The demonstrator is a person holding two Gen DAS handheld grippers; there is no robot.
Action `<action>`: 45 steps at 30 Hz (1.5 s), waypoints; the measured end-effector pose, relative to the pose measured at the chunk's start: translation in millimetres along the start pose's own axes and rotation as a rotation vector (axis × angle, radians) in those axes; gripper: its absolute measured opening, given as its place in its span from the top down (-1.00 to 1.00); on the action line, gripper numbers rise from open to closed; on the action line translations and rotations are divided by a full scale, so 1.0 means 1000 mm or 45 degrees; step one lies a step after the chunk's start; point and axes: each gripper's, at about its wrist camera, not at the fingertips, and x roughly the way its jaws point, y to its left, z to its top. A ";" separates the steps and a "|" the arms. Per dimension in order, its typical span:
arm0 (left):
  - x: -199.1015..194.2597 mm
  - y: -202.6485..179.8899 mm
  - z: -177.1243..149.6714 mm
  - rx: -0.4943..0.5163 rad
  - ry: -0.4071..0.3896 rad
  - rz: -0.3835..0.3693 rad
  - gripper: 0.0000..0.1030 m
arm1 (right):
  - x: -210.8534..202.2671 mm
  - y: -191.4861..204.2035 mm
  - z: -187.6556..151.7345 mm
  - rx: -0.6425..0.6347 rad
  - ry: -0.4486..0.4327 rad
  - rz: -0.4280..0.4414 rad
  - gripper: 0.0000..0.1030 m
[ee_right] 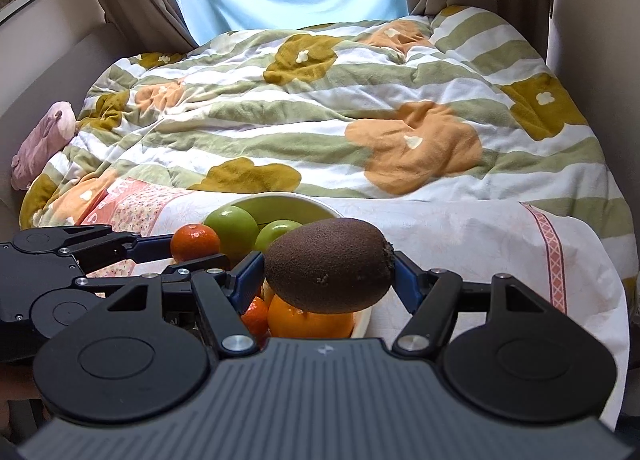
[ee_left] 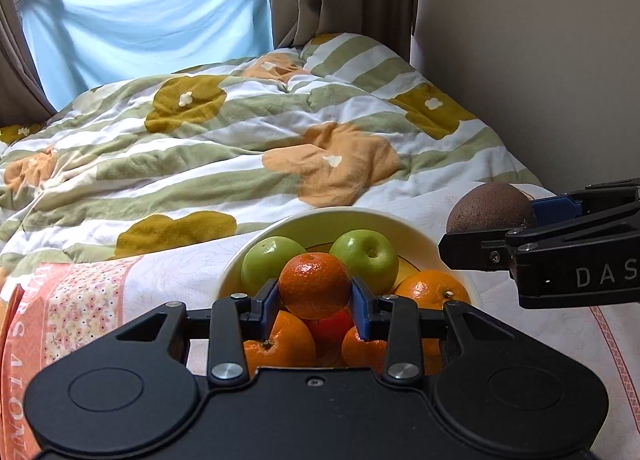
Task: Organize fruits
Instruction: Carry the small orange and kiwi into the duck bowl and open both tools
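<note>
A cream bowl (ee_left: 320, 220) on the bed holds two green apples (ee_left: 364, 256), several oranges (ee_left: 432, 292) and a red fruit. My left gripper (ee_left: 314, 300) is shut on a small mandarin (ee_left: 314, 286) and holds it above the bowl. My right gripper (ee_right: 330, 272) is shut on a brown kiwi (ee_right: 330, 266) over the bowl's (ee_right: 280, 200) right edge. In the left wrist view the kiwi (ee_left: 490, 208) and right gripper (ee_left: 486, 230) are at the right. In the right wrist view the mandarin (ee_right: 195, 242) and left gripper (ee_right: 194, 250) are at the left.
The bowl stands on a white and pink cloth (ee_left: 160, 280) at the bed's near end. A flowered green-striped duvet (ee_left: 240, 132) covers the bed behind. A wall (ee_left: 540, 60) is at the right, curtains and a blue sheet (ee_left: 148, 16) at the back. A pink soft toy (ee_right: 44, 140) lies at the left.
</note>
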 end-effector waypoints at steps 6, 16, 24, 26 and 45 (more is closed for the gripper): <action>0.001 -0.003 -0.006 0.023 -0.031 0.008 -0.72 | 0.007 -0.002 0.000 0.003 0.013 0.010 -0.61; -0.027 0.012 -0.023 -0.025 -0.008 0.008 -0.73 | 0.003 0.011 0.000 -0.005 0.001 0.018 -0.61; -0.045 0.026 -0.037 -0.041 -0.006 0.031 -0.75 | 0.011 0.050 -0.008 -0.112 0.017 0.052 -0.61; -0.047 0.027 -0.038 -0.050 -0.007 0.036 -0.75 | 0.017 0.056 -0.011 -0.125 0.021 0.053 -0.61; -0.056 0.029 -0.050 -0.077 0.007 0.066 -0.75 | 0.022 0.062 -0.025 -0.251 -0.022 0.050 -1.00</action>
